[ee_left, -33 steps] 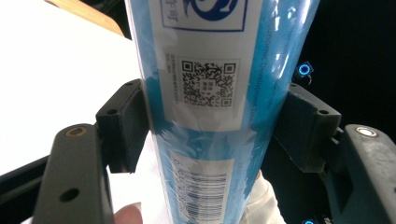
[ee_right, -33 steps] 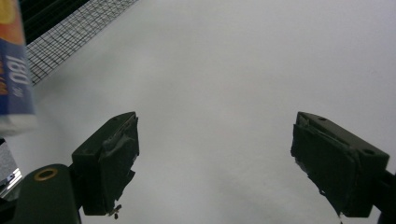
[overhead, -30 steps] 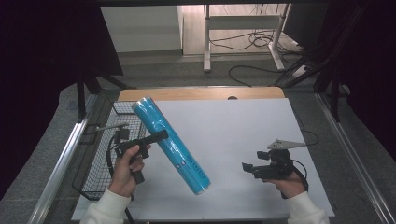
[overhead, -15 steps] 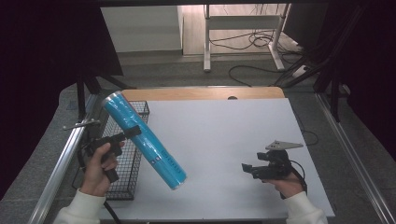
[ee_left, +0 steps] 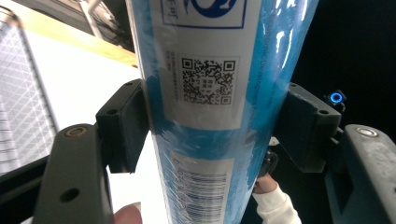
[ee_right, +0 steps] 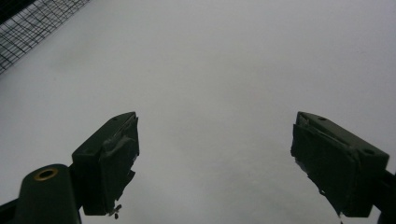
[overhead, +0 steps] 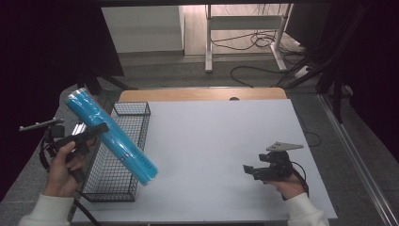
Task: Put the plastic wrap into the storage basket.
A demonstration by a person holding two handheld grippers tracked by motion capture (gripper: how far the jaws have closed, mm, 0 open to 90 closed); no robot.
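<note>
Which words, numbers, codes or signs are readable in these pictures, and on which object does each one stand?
No word or number reads clearly.
Blue roll, white label: a QR code and a barcode; the small print beside them is blurred.
Same label, top: part of a blue round logo, cut off.
Roll's right edge: a line of print, too blurred to read.

Wire basket (overhead: pixel 117 155) sits at worktop (overhead: pixel 211 141) left edge. Roll (overhead: pixel 110 136) slants above basket, clamped in left hand-held gripper (overhead: pixel 96 129). Right hand-held gripper (overhead: pixel 249 170) well apart, over worktop's right part.
</note>
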